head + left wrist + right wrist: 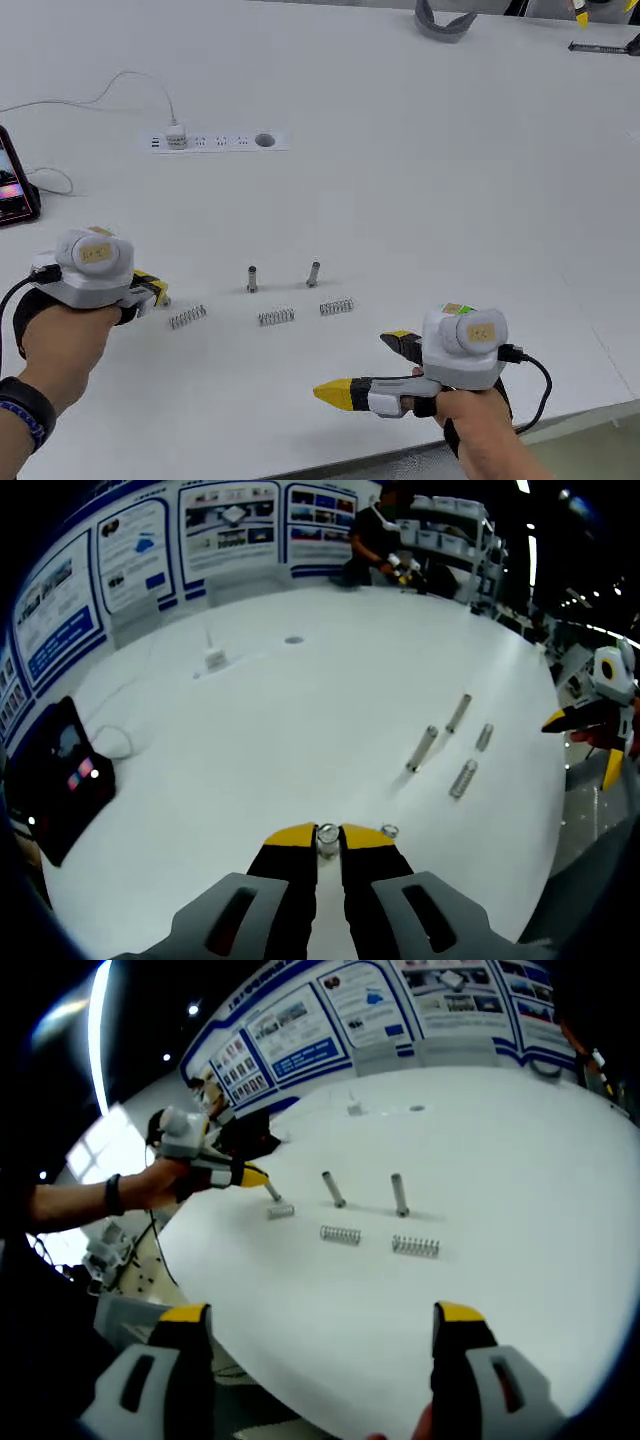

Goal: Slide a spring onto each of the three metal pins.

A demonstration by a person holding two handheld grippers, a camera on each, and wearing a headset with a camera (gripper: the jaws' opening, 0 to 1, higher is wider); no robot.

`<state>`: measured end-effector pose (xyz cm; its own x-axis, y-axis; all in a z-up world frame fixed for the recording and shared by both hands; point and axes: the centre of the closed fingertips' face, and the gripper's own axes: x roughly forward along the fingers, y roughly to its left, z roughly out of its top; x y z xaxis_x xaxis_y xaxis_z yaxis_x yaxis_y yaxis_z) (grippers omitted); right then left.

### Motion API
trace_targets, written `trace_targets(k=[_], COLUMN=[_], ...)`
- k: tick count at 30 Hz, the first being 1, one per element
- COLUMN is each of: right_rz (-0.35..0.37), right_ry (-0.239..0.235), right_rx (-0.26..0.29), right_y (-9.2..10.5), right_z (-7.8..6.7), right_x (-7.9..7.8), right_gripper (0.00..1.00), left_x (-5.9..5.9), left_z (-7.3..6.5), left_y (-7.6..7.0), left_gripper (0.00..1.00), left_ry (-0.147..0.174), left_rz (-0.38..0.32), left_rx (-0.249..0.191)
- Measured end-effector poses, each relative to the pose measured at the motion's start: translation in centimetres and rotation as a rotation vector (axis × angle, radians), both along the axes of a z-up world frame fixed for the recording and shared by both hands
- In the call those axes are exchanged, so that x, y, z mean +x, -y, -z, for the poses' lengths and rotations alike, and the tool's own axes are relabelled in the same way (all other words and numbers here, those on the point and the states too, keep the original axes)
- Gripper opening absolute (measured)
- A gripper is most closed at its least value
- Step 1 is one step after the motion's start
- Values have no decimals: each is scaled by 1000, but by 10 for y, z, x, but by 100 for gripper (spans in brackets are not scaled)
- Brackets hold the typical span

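Two metal pins point(252, 278) point(313, 274) stand upright mid-table. A third pin point(327, 835) stands on the table to their left, with my left gripper point(152, 290) shut on its top. In the right gripper view that held pin point(271, 1191) sits at the left gripper's yellow tips. Three springs point(187, 317) point(276, 317) point(336, 306) lie in a row just in front of the pins. The leftmost spring point(389, 831) lies right beside the held pin. My right gripper point(365, 368) hovers open near the table's front edge, well short of the springs point(340, 1233), with nothing between its fingers.
A white power strip point(215, 141) with a plugged-in charger lies at the back. A phone point(15, 190) stands at the far left with a cable. A grey curved object point(445, 20) sits at the far edge. The table's front edge point(560, 425) runs close under my right hand.
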<state>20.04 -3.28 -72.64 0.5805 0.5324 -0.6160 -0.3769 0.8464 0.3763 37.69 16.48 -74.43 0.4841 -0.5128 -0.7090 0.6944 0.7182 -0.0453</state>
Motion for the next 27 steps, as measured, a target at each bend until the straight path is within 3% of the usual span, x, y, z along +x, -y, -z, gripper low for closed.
trace_targets(k=[15, 27], right_rz=[8, 12], right_ry=[-4, -7], right_rx=[2, 3], right_y=[2, 2], right_z=[0, 2], right_x=[1, -1], right_gripper=[92, 92], left_x=[5, 3], left_z=[4, 6], left_y=[24, 23], left_gripper=[8, 8], left_ry=[-10, 1], left_rz=[17, 31], left_rx=[-14, 0])
